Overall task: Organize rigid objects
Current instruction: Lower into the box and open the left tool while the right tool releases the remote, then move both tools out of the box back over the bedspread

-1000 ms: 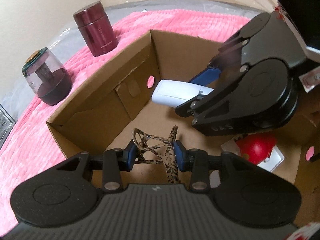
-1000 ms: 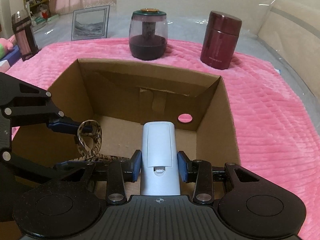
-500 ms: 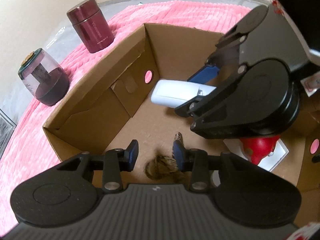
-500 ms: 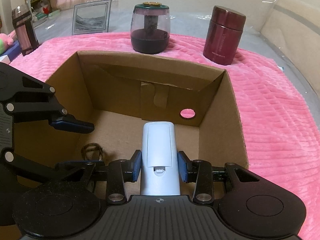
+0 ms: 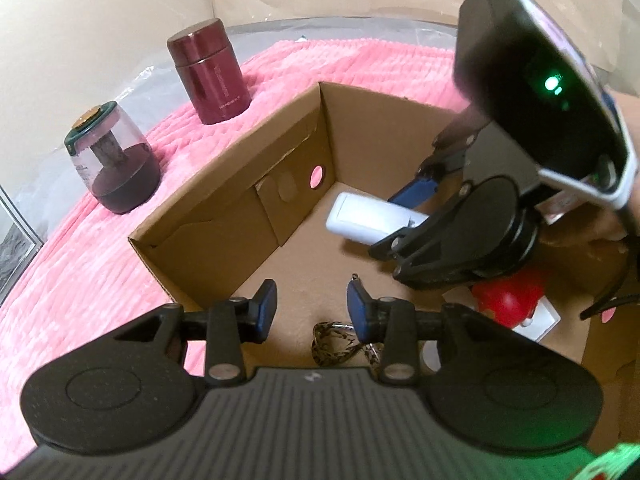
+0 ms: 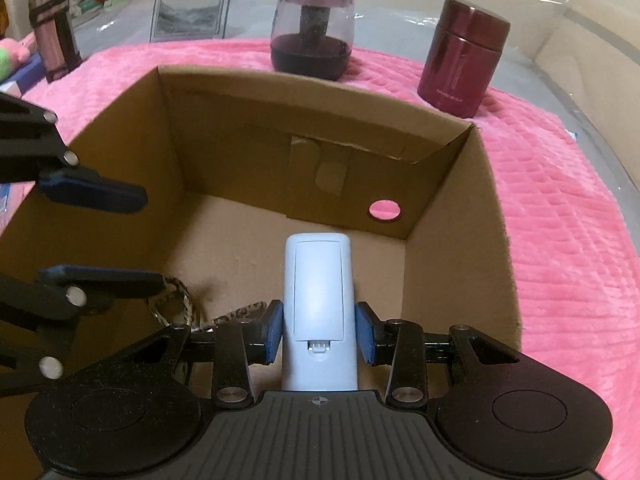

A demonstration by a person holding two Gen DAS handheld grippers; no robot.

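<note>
Step in hand: packing the open brown cardboard box [image 6: 448, 216]. The right gripper [image 6: 320, 334] is clenched on the white oblong plastic remote-like device [image 6: 319, 300], both blue fingers [image 6: 273, 332] pressed flat against its sides, holding it inside the box, above the floor as far as I can judge. The device's long axis runs straight ahead between the fingers, its rounded end pointing away toward the far wall with the round hole; battery-cover side faces up (latch end nearest the fingers).

The left gripper [image 5: 311, 306] is released, fingers apart with nothing between them. The leopard-patterned strap [image 5: 334, 336] lies on the box floor just below and behind its fingertips, apart from them.

Next move, my judgement: lower the device until it lies flat on the cardboard ahead of the fingers, then open. Keep it clear of the strap and of the red round item [image 5: 505, 300] on its white card.

The surface under the box is a pink ribbed blanket [image 6: 568, 208].
</note>
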